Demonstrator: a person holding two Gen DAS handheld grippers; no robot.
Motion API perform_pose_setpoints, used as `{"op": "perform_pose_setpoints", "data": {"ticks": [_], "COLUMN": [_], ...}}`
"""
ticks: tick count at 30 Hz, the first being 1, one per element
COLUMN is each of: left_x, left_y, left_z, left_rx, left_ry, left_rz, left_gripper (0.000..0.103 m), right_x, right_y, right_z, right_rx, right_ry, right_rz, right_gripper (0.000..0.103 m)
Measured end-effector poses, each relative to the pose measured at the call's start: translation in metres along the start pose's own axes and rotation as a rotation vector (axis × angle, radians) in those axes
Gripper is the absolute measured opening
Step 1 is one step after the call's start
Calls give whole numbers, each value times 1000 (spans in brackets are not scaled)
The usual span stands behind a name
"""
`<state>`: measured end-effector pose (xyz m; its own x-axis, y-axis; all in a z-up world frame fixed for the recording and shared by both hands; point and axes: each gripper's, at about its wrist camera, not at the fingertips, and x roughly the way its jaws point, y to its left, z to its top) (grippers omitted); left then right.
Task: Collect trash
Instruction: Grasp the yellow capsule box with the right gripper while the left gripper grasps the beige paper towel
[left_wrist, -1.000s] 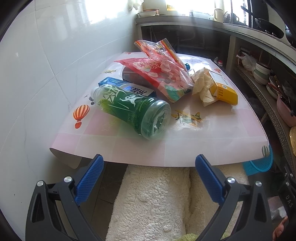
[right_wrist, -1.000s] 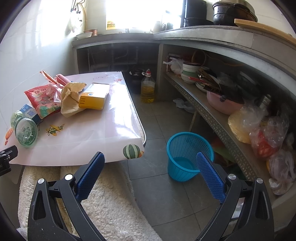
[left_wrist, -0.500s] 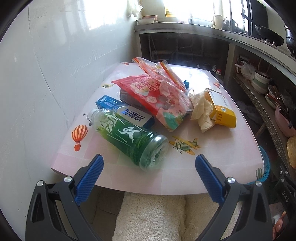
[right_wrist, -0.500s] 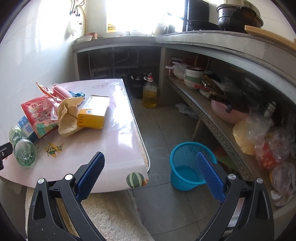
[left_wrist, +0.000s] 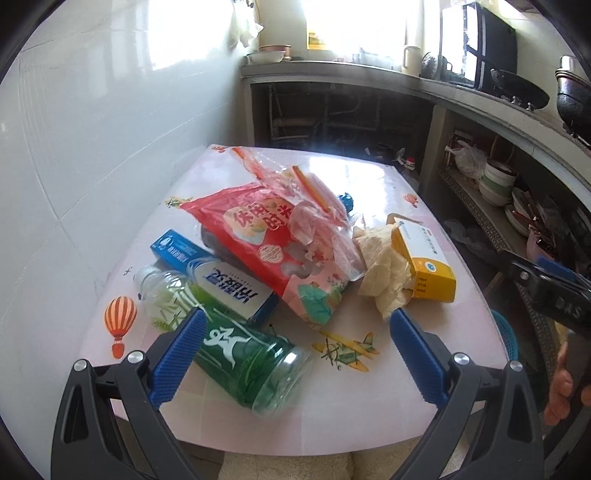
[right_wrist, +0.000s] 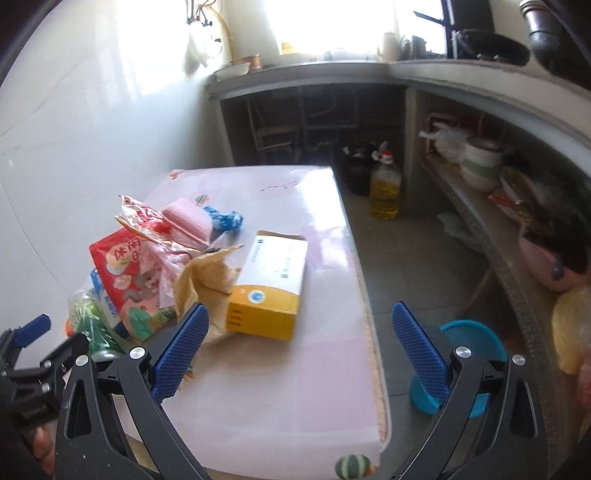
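**A:** So the person is holding both grippers over the pink worktop (left_wrist: 369, 398) with the trash pile on it. The left gripper (left_wrist: 295, 354) is hanging with its fingers spread wide, gripping nothing, and the green bottle (left_wrist: 243, 354) is lying on its side right between them, base end pointing at the camera. The right gripper (right_wrist: 299, 350) is just as wide and empty, sitting over the near edge with the yellow box (right_wrist: 271, 288) straight ahead.

**B:** Where's the rest of the trash sitting?

**A:** A red snack bag (left_wrist: 273, 240) is lying partly over a blue-and-white carton (left_wrist: 236, 291), which is touching the bottle. A crumpled tan paper (left_wrist: 384, 266) is pressed up against the box. The blue basket (right_wrist: 465, 369) is standing on the floor to the right of the worktop, well apart from the pile.

**B:** Looks like the bottle is going first then?

**A:** That's my guess. The smart way is probably bringing the fingers down around the fat middle of the bottle, squarely across it, since a round bottle on a slick cloth is likely rolling away if it's clipped off-centre. Going low without nudging the carton beside it matters too. Clear plastic like that probably dents, so a firm but gentle squeeze.
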<state>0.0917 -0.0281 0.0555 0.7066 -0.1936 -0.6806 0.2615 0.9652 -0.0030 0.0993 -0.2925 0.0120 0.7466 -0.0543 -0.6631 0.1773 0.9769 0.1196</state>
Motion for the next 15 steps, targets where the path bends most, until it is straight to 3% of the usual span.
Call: {"op": "perform_pose_setpoints", "data": {"ticks": [3, 7, 12, 13, 15], "left_x": [2, 5, 14, 16, 20], "left_y": [2, 3, -4, -6, -8], "left_z": [6, 10, 15, 15, 17], "left_rx": [1, 17, 63, 71, 82], "left_ry": [-53, -120, -142, -140, -136], "left_rz": [-86, -152, -175, -182, -198], "left_gripper": [97, 97, 97, 97, 97], "right_x": [46, 103, 144, 148, 155], "right_y": [5, 11, 19, 21, 21], "right_z": [18, 32, 39, 38, 37], "right_rx": [30, 50, 3, -9, -15], "right_ry": [127, 270, 381, 393, 421], "right_rz": [87, 101, 62, 49, 43], "right_gripper": [95, 95, 95, 93, 77]}}
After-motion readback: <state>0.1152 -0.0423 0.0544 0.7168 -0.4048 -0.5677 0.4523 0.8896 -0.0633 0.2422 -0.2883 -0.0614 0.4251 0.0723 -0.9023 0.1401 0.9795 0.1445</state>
